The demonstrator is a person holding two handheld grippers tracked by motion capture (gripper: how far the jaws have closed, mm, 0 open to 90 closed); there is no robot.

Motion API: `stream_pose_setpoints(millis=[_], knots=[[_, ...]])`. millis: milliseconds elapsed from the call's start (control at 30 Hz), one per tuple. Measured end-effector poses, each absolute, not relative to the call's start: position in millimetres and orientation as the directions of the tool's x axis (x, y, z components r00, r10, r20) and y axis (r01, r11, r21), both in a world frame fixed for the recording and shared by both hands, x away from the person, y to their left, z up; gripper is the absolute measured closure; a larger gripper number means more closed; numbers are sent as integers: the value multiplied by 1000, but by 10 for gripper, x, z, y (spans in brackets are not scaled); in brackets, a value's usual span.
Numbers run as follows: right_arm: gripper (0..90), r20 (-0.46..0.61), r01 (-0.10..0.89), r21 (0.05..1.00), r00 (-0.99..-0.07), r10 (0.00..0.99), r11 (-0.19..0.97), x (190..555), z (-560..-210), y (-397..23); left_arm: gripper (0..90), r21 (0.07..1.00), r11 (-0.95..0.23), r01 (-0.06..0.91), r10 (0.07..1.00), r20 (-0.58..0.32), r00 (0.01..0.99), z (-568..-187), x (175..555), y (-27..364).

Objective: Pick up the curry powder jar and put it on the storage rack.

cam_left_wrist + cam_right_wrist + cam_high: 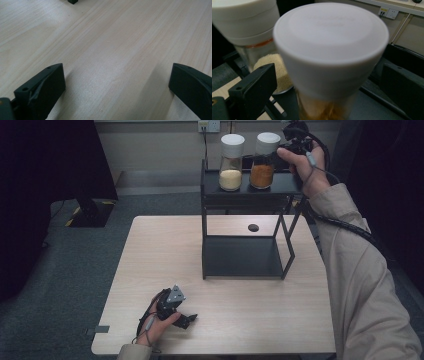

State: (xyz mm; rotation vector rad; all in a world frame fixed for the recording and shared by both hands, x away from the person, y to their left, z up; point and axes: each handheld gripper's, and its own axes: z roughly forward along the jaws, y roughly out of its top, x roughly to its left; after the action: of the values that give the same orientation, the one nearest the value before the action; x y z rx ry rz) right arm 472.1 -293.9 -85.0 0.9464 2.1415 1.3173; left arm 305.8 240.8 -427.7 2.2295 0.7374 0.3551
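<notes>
The orange jar [263, 161] stands upper right of centre in the high view, on the rack's [247, 195] top shelf, with your right gripper [329, 75] spread around its white cap, jaws not yet closed on it. Expect glass: rigid, smooth, breakable, partly filled, so moderately heavy. I'd grip just under the cap, where a ledge resists slipping. The pale jar [231, 162] stands just beside it on the left; lift straight up. The shelf's right edge is near. Your left gripper [115, 82] rests open on the table [150, 270], lower left.

Two jars [231, 162] [264, 160] stand side by side atop the rack [250, 190] on the table [165, 255].
</notes>
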Motion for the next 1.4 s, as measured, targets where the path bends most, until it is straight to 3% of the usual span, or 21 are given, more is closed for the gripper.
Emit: stream_pose_setpoints(millis=[533, 1400], knots=[[4, 10, 314, 914, -647, 763, 255, 4318, -939, -3088, 0, 732, -553, 398, 606, 25, 795, -4279, 3056, 2407], [10, 27, 304, 925, -650, 759, 228, 3923, -1569, -3238, 0, 732, -553, 398, 606, 25, 795, -4279, 3055, 2407]])
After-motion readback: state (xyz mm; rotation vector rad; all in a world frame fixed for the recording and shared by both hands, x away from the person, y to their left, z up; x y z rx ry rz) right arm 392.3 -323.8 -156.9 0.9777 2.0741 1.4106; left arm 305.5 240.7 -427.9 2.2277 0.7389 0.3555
